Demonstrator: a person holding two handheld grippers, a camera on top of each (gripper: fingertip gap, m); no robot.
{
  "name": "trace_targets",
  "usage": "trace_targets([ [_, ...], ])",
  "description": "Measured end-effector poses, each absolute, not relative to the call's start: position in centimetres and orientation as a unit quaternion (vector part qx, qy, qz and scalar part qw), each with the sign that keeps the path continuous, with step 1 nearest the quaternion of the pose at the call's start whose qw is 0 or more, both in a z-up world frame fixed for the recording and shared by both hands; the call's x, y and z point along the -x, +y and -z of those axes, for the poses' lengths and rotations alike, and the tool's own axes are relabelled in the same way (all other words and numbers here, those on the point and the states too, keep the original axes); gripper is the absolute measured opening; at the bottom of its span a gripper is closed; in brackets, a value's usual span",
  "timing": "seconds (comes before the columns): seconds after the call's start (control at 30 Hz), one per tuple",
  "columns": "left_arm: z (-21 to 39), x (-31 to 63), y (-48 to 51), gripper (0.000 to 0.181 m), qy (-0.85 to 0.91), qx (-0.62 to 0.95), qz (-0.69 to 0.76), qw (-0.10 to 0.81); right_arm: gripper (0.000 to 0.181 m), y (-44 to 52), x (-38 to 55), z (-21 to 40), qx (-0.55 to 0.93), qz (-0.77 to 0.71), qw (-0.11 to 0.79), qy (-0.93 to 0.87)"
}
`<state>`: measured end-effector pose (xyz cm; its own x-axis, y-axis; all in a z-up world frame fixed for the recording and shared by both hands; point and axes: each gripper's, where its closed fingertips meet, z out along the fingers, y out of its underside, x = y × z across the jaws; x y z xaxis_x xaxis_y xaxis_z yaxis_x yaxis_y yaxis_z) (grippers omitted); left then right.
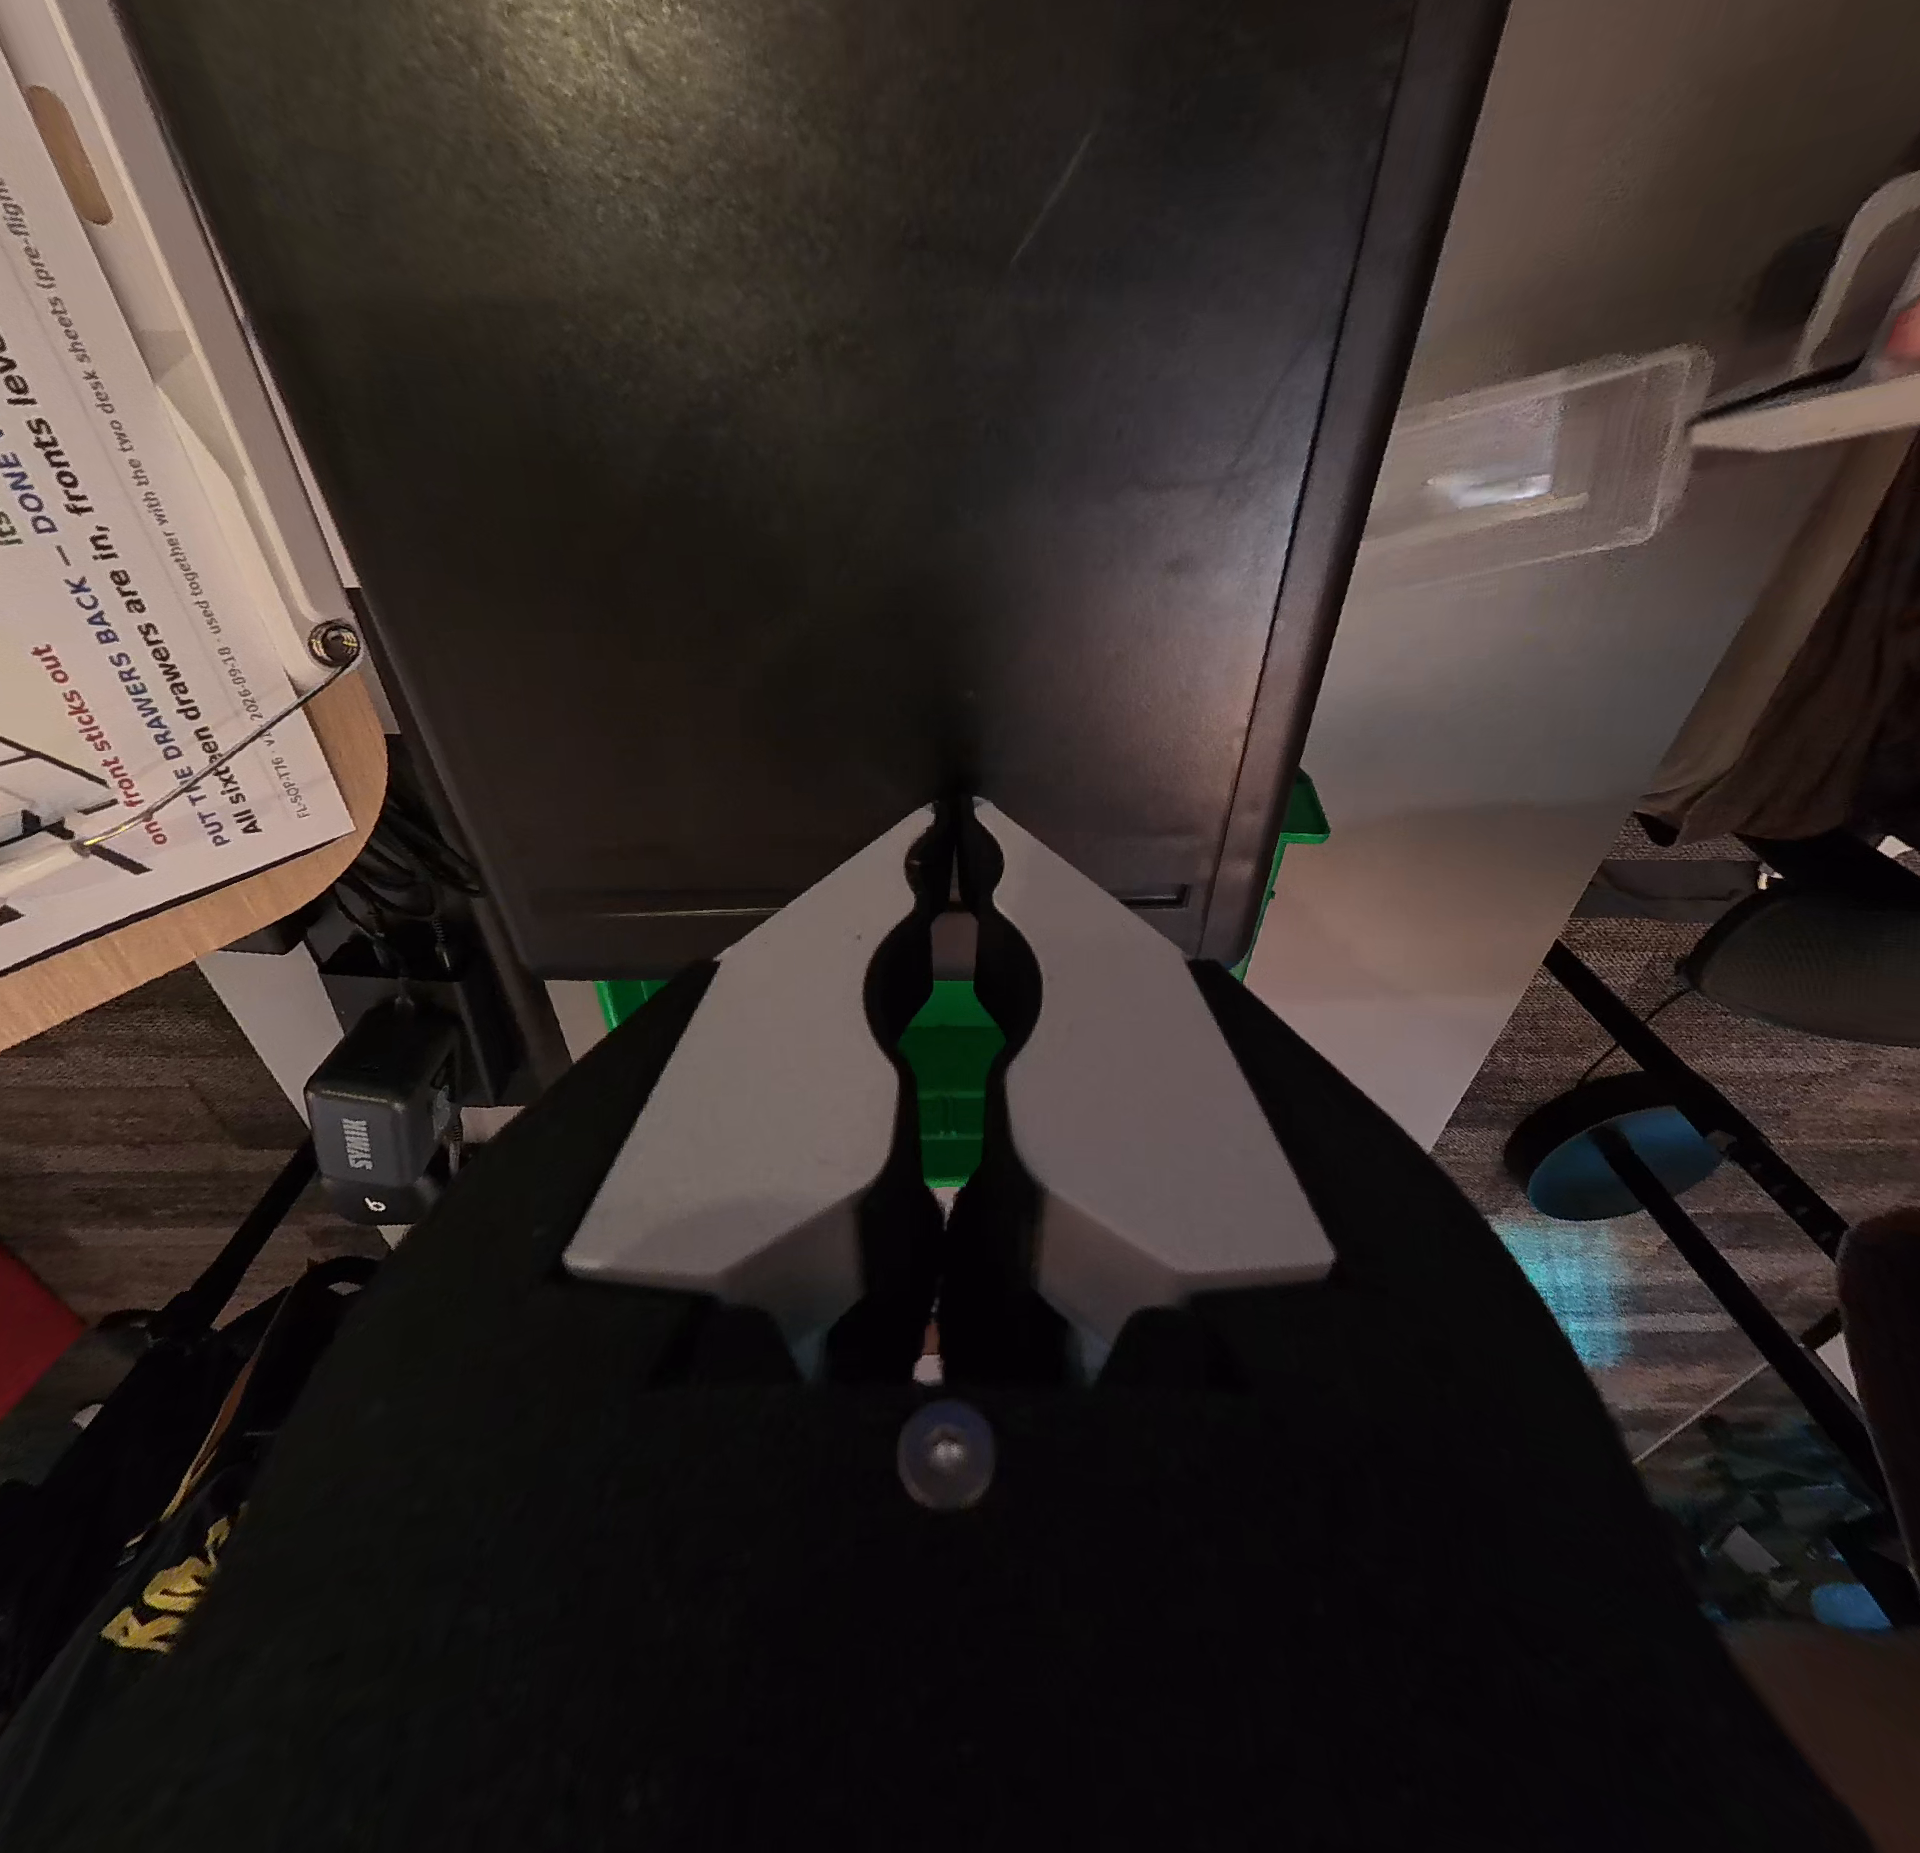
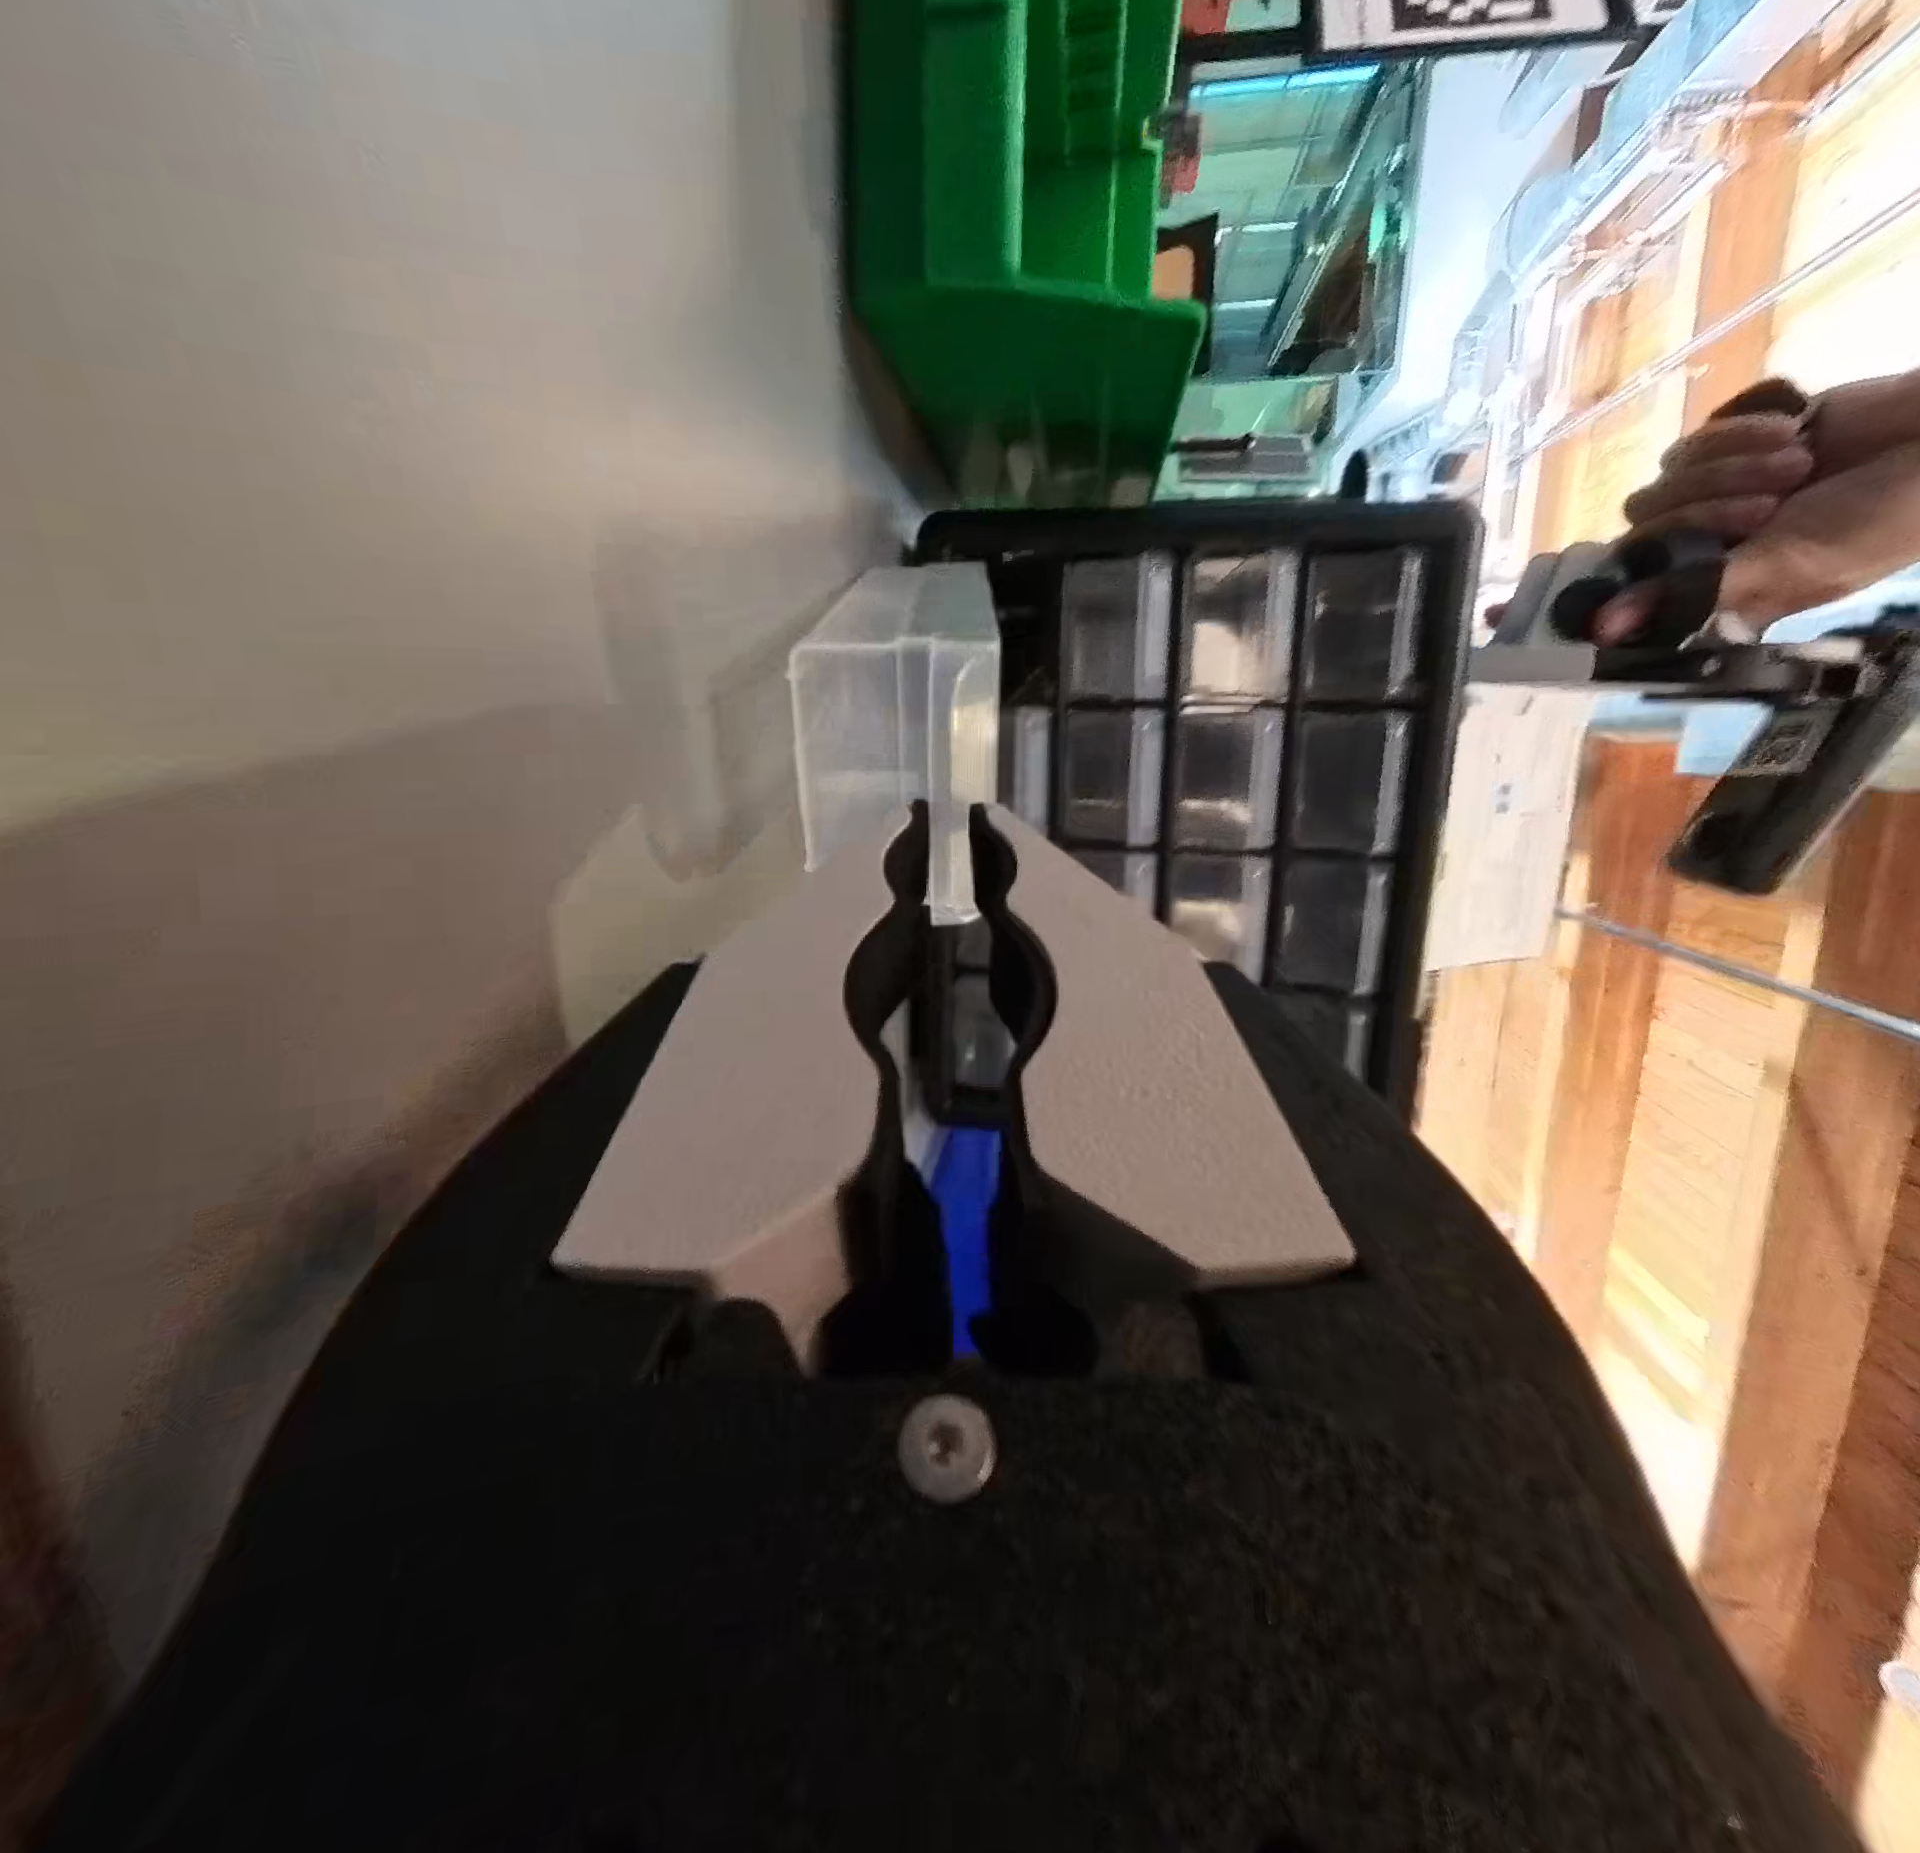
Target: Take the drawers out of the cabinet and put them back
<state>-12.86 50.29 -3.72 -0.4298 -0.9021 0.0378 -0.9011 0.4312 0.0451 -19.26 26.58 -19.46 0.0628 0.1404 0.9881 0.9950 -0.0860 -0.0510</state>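
The clear plastic drawer (image 2: 894,702) sits part-way out of the black cabinet (image 2: 1226,754) at its left edge, beside the white wall (image 2: 364,453), and the right gripper (image 2: 948,827) pinches the drawer's front tab between narrow jaws. The other clear drawers (image 2: 1236,733) sit flush in their slots. Just beyond the cabinet stands a green bin (image 2: 1018,203). Over on the other side, the left gripper (image 1: 951,816) has its tips pressed together against the cabinet's plain black panel (image 1: 790,401), with a printed sheet (image 1: 114,577) on the wooden desk at far left.

Left gripper (image 1: 951,816): jaws closed together, frame centre. Right gripper (image 2: 948,816): jaws clamped on a thin clear tab, frame centre. Bare hand (image 2: 1745,515) grips a handle, right edge.
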Motion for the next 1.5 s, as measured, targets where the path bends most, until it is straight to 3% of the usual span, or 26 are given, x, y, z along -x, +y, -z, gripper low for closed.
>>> trace_targets([
  [0.43,3.7,12.9,50.3,0.000,-0.845,-0.534,0.011,0.032,0.014,20.7,16.9,21.8,0.756,0.261,0.456,-0.389],
  [0.6,3.7,12.8,50.3,0.000,-0.844,-0.535,0.009,0.032,0.057,19.6,18.2,21.6,0.843,0.012,0.487,-0.229],
  [0.7,3.7,12.8,50.3,0.000,-0.844,-0.536,0.003,0.033,0.083,20.2,17.7,21.7,0.869,-0.052,0.469,-0.147],
  [0.93,3.7,12.8,50.3,0.000,-0.843,-0.538,-0.001,0.031,0.084,23.9,17.3,22.4,0.882,-0.066,0.452,-0.113],
  [1.0,3.7,12.8,50.3,0.000,-0.843,-0.537,0.000,0.031,0.081,24.3,17.4,23.4,0.889,-0.069,0.435,-0.123],
  [1.07,3.7,12.8,50.3,0.000,-0.843,-0.537,0.001,0.032,0.066,24.3,17.7,23.7,0.894,-0.081,0.420,-0.131],
  [1.17,3.7,12.8,50.3,0.000,-0.843,-0.536,0.004,0.034,0.065,24.0,17.6,23.5,0.898,-0.087,0.413,-0.125],
  [1.5,3.7,12.8,50.3,0.000,-0.842,-0.539,-0.009,0.035,0.065,19.6,7.9,14.7,0.875,0.035,0.482,-0.038],
])
